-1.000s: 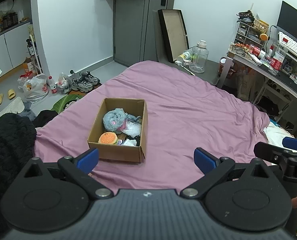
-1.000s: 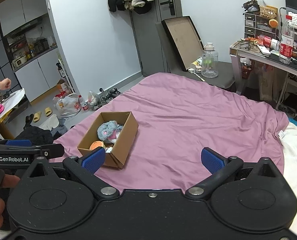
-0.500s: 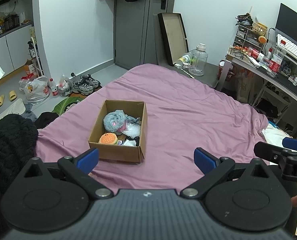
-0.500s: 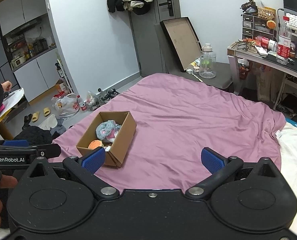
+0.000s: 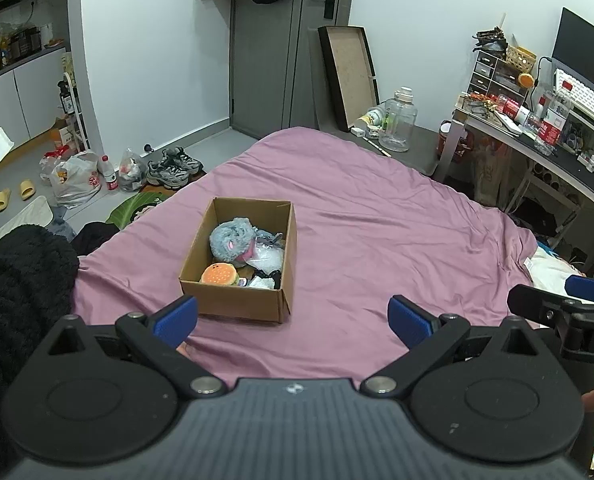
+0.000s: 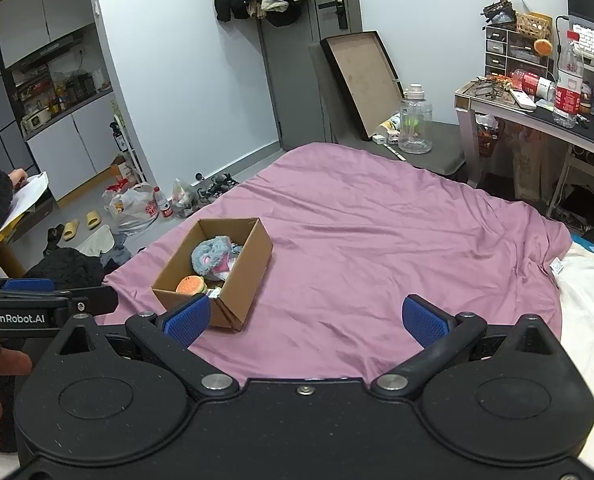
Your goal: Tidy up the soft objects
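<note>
- Cardboard box sits on the purple bedsheet, toward the near left part of the bed.
- Box holds the soft things: grey plush toy at the back, burger toy at the near left corner, some clear plastic bags on the right side.
- Right wrist view shows the same box, same contents, burger toy near its front edge.
- Left gripper: jaws wide apart, nothing between them, held above the near edge of the bed, just short of the box.
- Right gripper: also spread open and empty, over bare sheet to the right of the box.
- No loose soft items visible on the sheet; everything seems to be in the box already.
- Step, as a guess: either the very start (about to take items out) or the end (all packed). Can't tell which from these views.
- If starting: next move means bringing the left gripper forward and down into the box; the burger toy is the closest pick.
- Plush will squash, so close on the toy's middle; the bags look slippery and could snag.
</note>
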The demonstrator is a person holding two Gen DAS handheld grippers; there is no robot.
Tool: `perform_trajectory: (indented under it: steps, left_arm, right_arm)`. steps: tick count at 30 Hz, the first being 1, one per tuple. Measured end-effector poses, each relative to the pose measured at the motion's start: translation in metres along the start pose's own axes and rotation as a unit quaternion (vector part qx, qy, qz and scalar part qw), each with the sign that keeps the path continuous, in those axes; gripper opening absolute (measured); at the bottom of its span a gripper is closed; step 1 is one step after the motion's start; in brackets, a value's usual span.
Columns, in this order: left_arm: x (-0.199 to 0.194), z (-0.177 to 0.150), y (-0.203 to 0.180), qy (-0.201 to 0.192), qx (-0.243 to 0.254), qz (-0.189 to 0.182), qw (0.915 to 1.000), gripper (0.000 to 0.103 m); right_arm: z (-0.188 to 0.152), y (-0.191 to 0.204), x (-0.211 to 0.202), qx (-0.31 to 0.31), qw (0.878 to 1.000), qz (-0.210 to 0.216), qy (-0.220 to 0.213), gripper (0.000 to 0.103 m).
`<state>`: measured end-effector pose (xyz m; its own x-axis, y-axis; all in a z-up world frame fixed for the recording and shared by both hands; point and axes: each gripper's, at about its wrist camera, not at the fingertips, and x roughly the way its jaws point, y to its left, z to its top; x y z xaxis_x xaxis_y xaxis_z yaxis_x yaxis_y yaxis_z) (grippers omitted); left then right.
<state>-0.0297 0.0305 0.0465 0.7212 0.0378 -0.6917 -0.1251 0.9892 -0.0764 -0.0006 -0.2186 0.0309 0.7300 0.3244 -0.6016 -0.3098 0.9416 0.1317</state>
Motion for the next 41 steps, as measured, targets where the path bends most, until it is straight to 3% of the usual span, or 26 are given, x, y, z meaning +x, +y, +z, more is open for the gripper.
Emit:
perform_trajectory:
  steps: [41]
  left_arm:
    - [0.014, -0.005, 0.011, -0.001, -0.008, 0.01, 0.9999, 0.101]
  right_arm:
    - [-0.014, -0.008, 0.02, 0.017, 1.0, 0.012, 0.002, 0.103]
